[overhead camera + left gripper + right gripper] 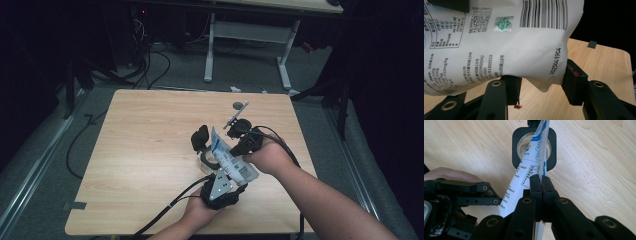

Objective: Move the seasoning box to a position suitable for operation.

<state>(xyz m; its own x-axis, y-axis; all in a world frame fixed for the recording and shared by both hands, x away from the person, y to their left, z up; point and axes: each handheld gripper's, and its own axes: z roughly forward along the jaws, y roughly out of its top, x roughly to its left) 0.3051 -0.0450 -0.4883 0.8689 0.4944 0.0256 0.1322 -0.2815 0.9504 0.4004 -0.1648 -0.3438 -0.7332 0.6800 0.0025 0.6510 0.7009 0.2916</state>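
Both claws grip my white pouch [231, 159]: right claw [541, 180] pinches its edge, left claw [541, 83] clamps its base, tilting it over the glass jar [534, 145] to pour.

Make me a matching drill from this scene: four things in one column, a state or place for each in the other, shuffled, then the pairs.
1. left tool
2. right tool
3. white pouch
4. black square container

A. stands on the table beneath the pouch's tip
B. held by both tools above the table
C. jaws apart, gripping the pouch's wide bottom end
D. jaws pinched together on the pouch's thin edge

Pairs: 1-C, 2-D, 3-B, 4-A
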